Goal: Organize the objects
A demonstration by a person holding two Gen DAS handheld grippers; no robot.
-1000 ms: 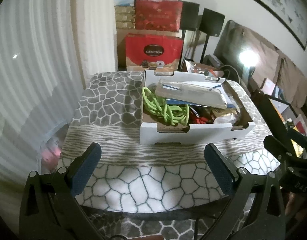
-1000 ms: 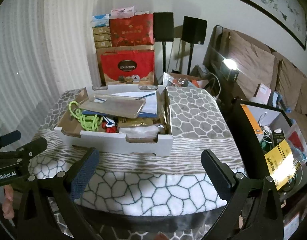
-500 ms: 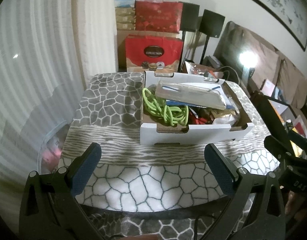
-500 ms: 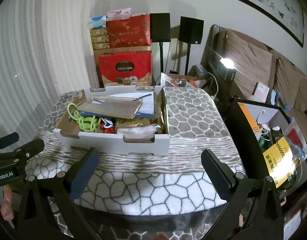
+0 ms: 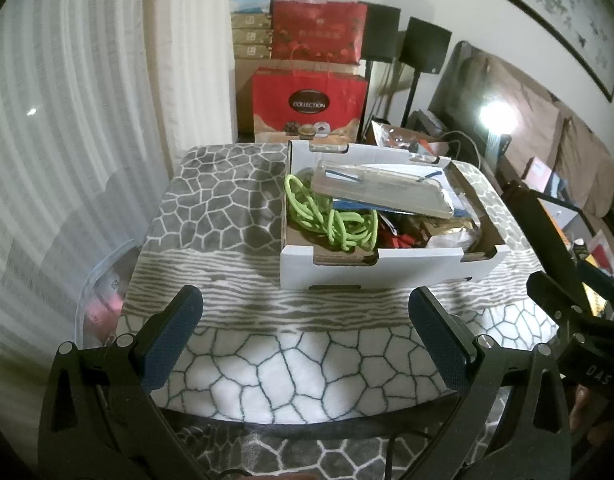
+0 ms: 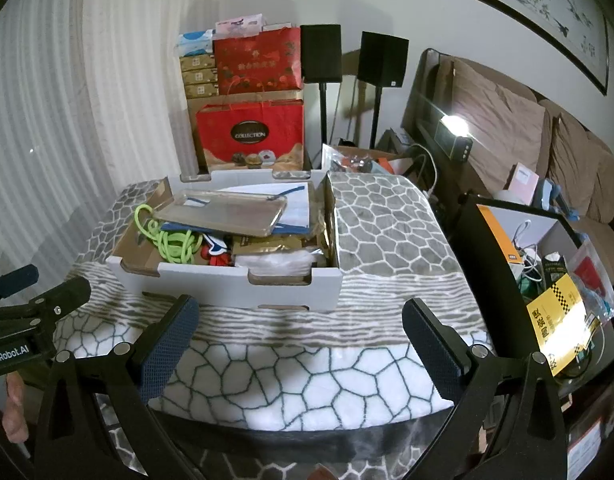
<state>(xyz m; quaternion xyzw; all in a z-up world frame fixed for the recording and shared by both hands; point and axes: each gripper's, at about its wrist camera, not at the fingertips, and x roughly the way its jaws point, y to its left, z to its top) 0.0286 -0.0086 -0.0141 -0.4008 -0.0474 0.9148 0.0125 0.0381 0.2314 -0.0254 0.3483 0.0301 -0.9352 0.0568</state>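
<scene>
Nearest the cameras, the left gripper (image 5: 305,334) hovers above the front edge of the surface (image 5: 291,364), which is covered by a grey-and-white blanket with a cracked-stone pattern; its two black fingers (image 5: 169,338) with blue textured pads are spread wide apart and hold nothing. The right gripper (image 6: 299,336) is in the same condition: fingers (image 6: 435,350) wide apart, empty, positioned over the blanket edge. Each gripper is partly visible at the margin of the other's view, and a fingertip of the person's hand (image 6: 15,412) shows at the left margin of the right wrist view. Beyond the fingers, a shallow white cardboard tray box (image 5: 371,270) rests on the blanket, clear of both grippers. Inside it, a neon-green coiled cord (image 5: 331,220) lies at the left end; a clear flat plastic case (image 5: 383,192) lies tilted on top of papers and other contents; red items (image 6: 217,256) and a gold foil packet (image 6: 267,246) occupy the middle. Farther back, behind the surface, red gift bags (image 5: 309,102) and stacked boxes stand against the wall beside two black speakers on stands (image 6: 321,54). To the right stands a brown sofa (image 6: 507,120).
</scene>
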